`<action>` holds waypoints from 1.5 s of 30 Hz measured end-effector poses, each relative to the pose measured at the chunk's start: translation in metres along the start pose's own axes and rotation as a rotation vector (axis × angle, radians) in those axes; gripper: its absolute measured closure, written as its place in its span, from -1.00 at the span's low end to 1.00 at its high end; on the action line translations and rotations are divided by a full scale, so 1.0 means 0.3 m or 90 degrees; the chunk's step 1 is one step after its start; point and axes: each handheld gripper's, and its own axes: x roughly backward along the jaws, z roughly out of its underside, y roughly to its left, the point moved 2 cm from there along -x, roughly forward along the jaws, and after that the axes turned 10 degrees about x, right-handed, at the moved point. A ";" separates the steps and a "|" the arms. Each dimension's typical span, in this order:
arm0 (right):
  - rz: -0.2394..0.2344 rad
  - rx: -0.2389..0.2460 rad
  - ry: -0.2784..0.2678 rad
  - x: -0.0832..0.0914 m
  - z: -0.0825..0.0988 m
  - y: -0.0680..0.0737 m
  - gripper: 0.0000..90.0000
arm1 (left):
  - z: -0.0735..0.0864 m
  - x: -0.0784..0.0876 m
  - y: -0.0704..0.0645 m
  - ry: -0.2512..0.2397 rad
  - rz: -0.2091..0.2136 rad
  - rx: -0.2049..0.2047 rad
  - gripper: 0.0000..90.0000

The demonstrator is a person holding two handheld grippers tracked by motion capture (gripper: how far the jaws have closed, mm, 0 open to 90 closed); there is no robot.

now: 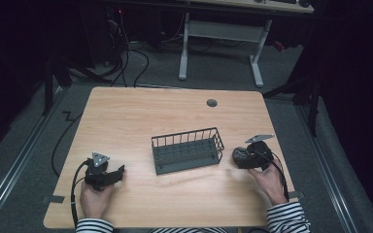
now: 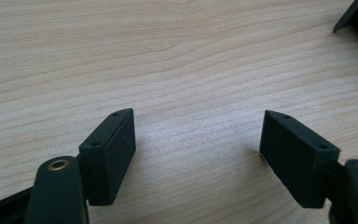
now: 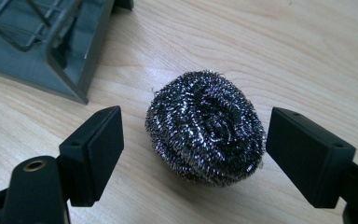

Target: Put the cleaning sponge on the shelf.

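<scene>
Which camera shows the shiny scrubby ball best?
The right gripper view: the steel wool scrubber sits close, between open jaws. The high view shows it as a small dark lump beside the basket.

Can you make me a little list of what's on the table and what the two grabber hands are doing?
table: light wood table with a small round hole cover near the far edge
basket: grey wire basket in the middle, nothing seen inside
scrubber: round steel wool ball lying on the table, just right of the basket
left gripper: left gripper open, jaws wide apart over bare wood, holding nothing
right gripper: right gripper open, one jaw on each side of the steel wool ball, not squeezing it yet
hands: one hand holds each gripper; striped sleeves
</scene>
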 end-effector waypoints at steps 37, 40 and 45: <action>-0.025 -0.019 -0.032 0.057 -0.001 -0.021 -0.17 | 0.000 -0.001 -0.004 0.001 -0.004 -0.005 -0.40; -0.033 -0.016 -0.052 0.100 -0.019 -0.021 -0.17 | 0.000 -0.001 -0.004 0.001 -0.004 -0.005 -0.40; -0.046 -0.009 -0.084 0.165 -0.057 -0.017 -0.17 | 0.000 -0.001 -0.004 0.001 -0.004 -0.005 -0.40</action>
